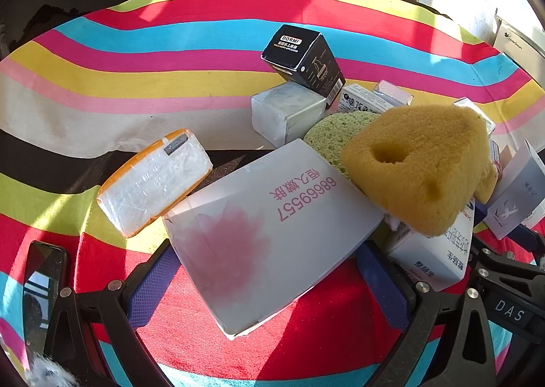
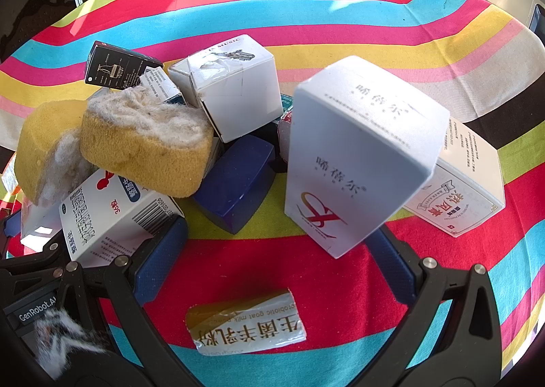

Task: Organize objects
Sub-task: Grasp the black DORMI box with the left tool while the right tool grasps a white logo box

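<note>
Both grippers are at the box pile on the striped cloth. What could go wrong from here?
1. The black DORMI box leans tilted on a pale box; nudging the pile could tip it off.
2. The yellow sponge rests on other boxes and overlaps the flat pink-flower box lying between the left gripper's fingers; pulling that box may drag the sponge along.
3. The right gripper is open around the tall white box, whose grip looks unsettled; it might topple onto neighbours.

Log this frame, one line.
left gripper: open around pink-flower box | right gripper: open by white box | pile unsorted
</note>
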`<state>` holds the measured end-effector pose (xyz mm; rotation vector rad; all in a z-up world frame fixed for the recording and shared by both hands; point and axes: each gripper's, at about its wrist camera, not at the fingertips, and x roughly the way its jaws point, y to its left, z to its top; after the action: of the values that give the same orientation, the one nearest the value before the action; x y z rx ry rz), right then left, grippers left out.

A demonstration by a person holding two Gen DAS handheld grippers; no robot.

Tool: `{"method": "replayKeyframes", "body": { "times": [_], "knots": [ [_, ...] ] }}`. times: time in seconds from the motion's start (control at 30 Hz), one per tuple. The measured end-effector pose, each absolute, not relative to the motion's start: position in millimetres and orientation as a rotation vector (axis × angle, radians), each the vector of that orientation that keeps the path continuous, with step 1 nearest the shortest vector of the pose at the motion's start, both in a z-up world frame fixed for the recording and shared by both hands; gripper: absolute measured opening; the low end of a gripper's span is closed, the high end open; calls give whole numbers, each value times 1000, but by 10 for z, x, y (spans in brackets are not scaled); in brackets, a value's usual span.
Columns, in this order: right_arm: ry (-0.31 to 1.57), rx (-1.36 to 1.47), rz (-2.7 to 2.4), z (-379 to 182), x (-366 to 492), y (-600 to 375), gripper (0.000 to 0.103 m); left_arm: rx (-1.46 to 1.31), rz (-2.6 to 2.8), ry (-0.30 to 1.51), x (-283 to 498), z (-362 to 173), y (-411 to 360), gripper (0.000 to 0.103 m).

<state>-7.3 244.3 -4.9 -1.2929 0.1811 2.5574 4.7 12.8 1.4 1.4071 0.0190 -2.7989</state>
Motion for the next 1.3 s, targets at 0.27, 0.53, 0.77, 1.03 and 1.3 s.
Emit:
{"method": "replayKeyframes", "body": {
  "times": [0.27, 0.53, 0.77, 1.03, 1.3],
  "knots": [
    [181, -1293, 2557, -50, -72, 2443, 103, 1452, -2828, 8, 228, 97, 8, 103],
    [181, -1293, 2557, -50, -71, 2442, 103, 1301, -2961, 171, 111, 820, -353, 102],
    [158, -1387, 2571, -34, -9, 2425, 103, 1393, -3057, -5, -673, 940, -102, 92],
    [268, -1419, 2688, 117, 564, 2634, 103, 1485, -3049, -260, -1189, 743, 120, 83],
    [175, -1271, 2711, 563, 785, 3239, 103, 1615, -3077, -328, -1278, 597, 251, 41]
  ]
}}
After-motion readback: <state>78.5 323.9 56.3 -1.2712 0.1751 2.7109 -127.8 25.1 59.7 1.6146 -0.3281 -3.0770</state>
